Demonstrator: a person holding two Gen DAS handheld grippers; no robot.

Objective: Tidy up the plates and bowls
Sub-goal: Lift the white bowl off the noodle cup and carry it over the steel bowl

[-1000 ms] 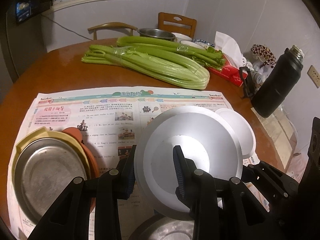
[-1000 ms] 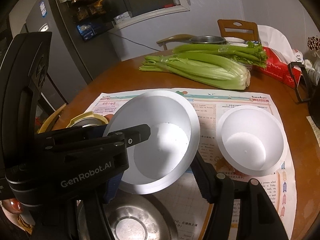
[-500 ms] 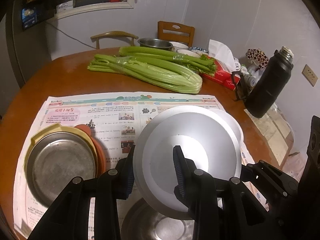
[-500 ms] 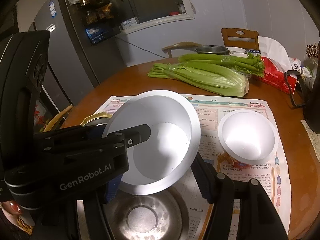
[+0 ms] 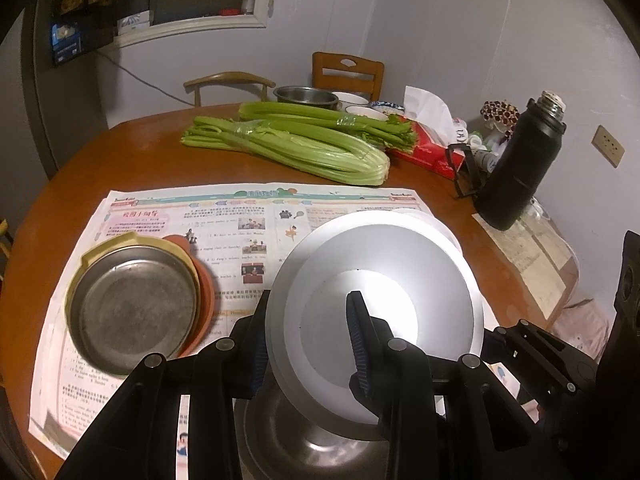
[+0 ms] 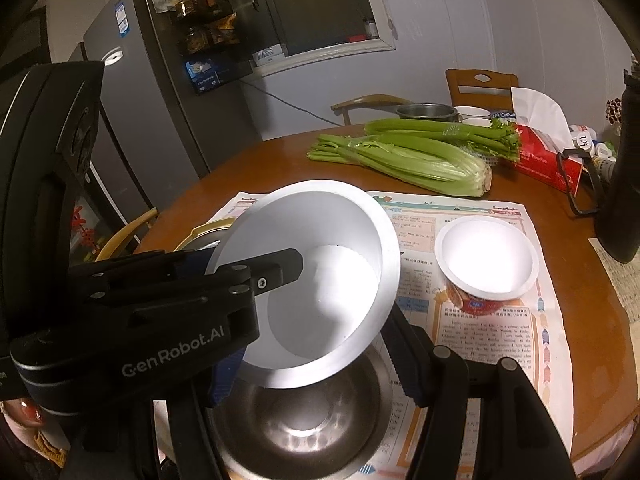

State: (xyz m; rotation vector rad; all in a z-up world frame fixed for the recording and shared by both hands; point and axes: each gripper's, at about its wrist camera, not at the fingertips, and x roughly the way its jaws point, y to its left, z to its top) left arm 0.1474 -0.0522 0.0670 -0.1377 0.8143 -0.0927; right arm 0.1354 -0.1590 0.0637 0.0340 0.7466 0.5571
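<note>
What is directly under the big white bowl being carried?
A steel bowl sits below the tilted white bowl, its shiny inside empty where visible. The near part is hidden by the left gripper and the right gripper.

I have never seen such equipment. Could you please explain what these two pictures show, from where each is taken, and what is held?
No robot here: a person holds a two-finger gripper in each hand, and each carries a wide-angle camera looking along its fingers. One picture comes from the left gripper, the other from the right gripper. The left gripper is clamped on a large white bowl, tilted above a steel bowl. The right gripper's fingers flank that white bowl; whether they press is unclear. On the newspaper lie a small white cup and stacked plates; behind lies celery.
</note>
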